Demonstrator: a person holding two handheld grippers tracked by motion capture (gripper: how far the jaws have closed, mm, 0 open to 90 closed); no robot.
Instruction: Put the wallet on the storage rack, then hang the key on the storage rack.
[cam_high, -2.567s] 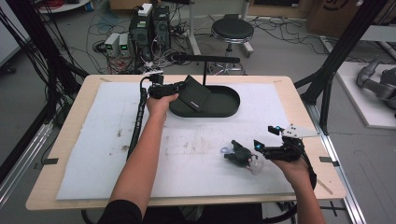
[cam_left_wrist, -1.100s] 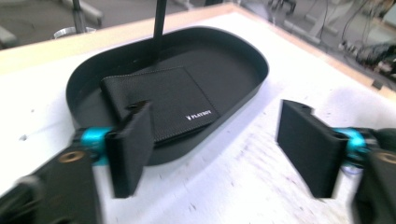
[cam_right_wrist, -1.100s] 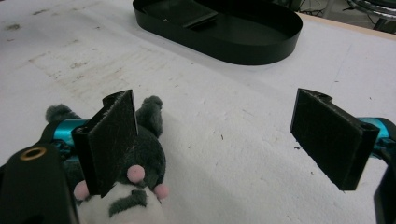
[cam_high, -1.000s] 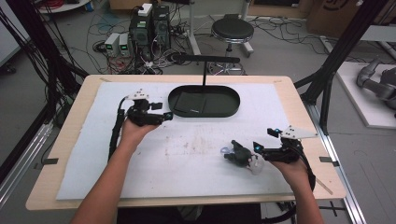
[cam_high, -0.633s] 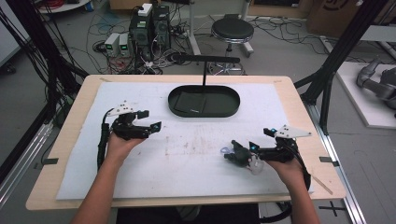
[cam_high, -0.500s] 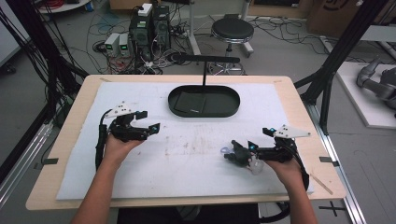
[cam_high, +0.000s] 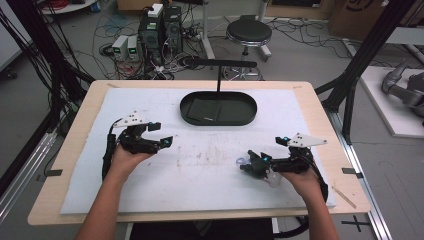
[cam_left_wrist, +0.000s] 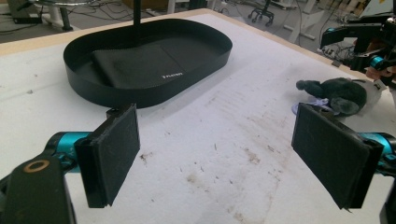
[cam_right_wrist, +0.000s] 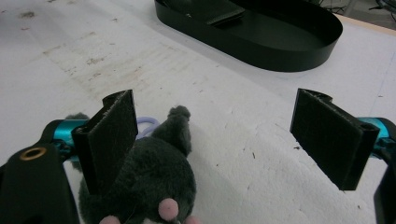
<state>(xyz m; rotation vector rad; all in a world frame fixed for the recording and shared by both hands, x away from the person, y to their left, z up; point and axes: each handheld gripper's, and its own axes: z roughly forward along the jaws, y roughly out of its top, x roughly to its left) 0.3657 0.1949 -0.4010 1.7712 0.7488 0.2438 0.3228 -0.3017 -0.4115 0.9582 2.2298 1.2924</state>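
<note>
On my left, the left gripper (cam_high: 159, 135) hovers over the stained white foam mat (cam_high: 200, 175), jaws spread wide with nothing between them. Further back, mid-table, I see the shallow black oval tray (cam_high: 218, 108) with a flat black pouch (cam_left_wrist: 137, 65) lying inside. To the right, the right gripper (cam_high: 251, 164) sits low on the mat, jaws also wide, the dark grey plush mouse toy (cam_right_wrist: 154, 179) lying by its left pad; from here I think they touch, though I can't be sure.

Robotics lab, computer towers (cam_high: 161, 26) and tangled cables (cam_high: 107, 35) on floor, black framing (cam_high: 367, 52), stool (cam_high: 248, 34)
</note>
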